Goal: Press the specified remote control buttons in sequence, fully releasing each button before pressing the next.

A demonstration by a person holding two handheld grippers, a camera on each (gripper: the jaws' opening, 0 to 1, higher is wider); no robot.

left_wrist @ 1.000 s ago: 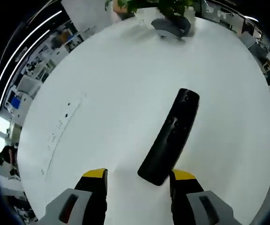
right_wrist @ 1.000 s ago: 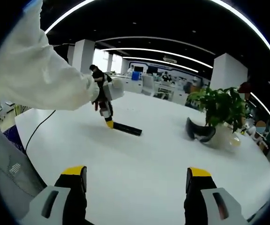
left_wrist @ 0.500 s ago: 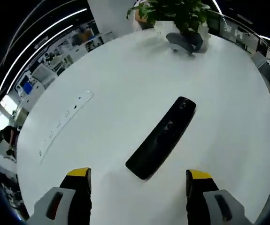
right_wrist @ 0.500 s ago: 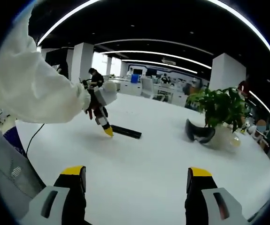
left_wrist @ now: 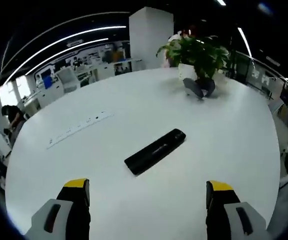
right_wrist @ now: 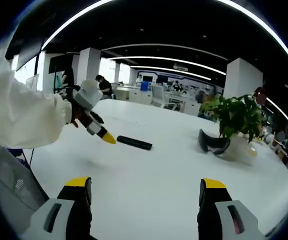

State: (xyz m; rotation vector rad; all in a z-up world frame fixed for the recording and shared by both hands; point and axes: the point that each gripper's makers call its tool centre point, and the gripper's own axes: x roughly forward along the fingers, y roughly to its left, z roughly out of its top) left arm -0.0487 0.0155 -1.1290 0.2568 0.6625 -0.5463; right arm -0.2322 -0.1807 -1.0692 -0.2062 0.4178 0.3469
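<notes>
one remote [left_wrist: 155,151], wide bare table [left_wrist: 234,130] all round it.
your left gripper [left_wrist: 149,200] and right gripper [right_wrist: 146,197] both hang with jaws apart; one potted plant [left_wrist: 196,50] near the far edge.

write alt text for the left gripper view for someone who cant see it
A black remote control lies flat and diagonal on a large white round table, ahead of the left claw, whose two yellow-tipped jaws stand wide apart with nothing between them. At the table's far edge, a potted green plant stands behind a dark grey curved object; a white power strip lies left.
</notes>
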